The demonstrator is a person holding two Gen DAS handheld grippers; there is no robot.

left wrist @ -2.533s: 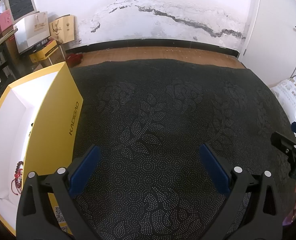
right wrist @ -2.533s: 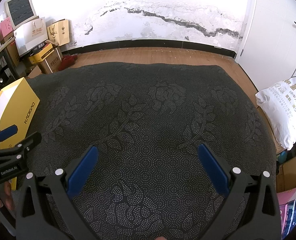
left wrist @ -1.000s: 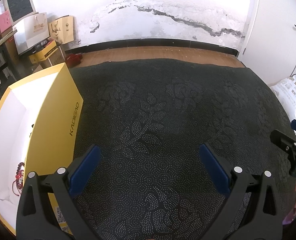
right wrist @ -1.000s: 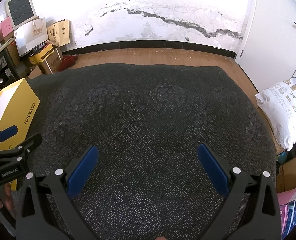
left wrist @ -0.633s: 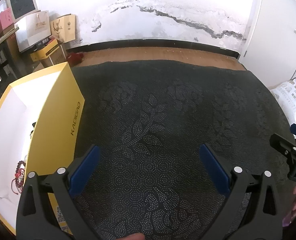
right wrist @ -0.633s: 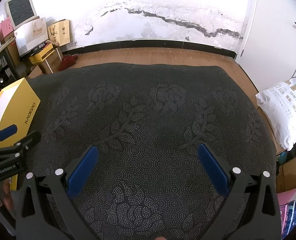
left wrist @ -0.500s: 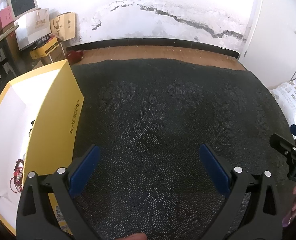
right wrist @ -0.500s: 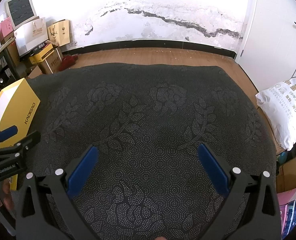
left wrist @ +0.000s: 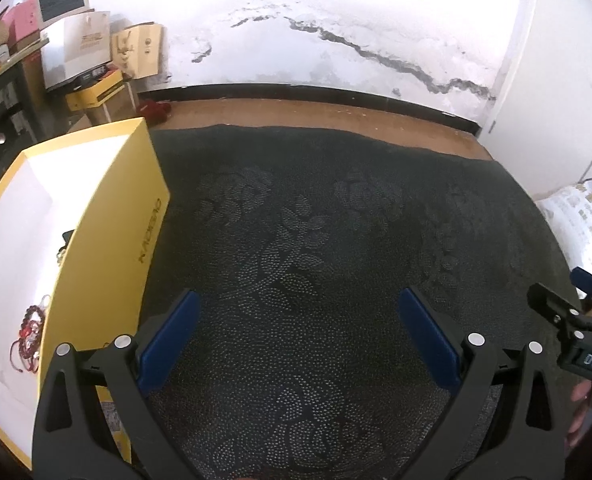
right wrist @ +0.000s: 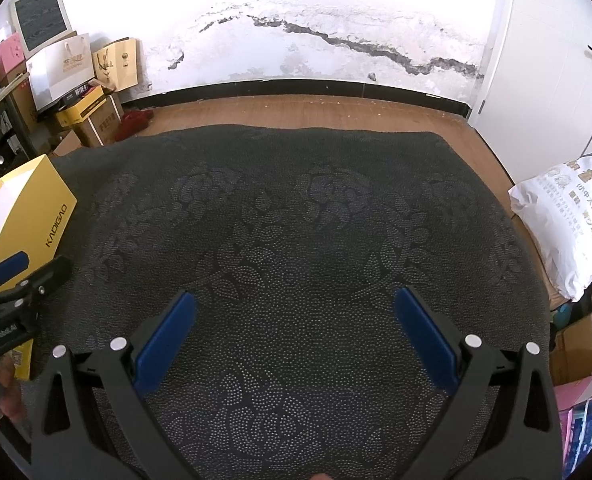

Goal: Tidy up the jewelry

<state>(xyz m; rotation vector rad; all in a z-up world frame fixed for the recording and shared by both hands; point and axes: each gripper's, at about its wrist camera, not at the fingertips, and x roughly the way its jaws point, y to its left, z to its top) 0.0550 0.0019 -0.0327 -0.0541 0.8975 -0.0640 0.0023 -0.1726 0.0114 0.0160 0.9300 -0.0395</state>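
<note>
Left wrist view: yellow box [left wrist: 96, 240] (printed "KADIGAO") beside the empty, spread-apart left hand-held gripper [left wrist: 298, 334]; right hand-held gripper [right wrist: 294, 336] likewise.

Daylit, bright. Cracked white wall [right wrist: 296, 32] overexposed at top in both views, detail washed out. White interior of yellow box [left wrist: 20, 216] near clipping. Dark patterned cloth [right wrist: 296, 240] evenly lit, shadows soft and faint. Strong fisheye bending and black vignette at frame edges. Centre sharp; slight softness toward the rim.
</note>
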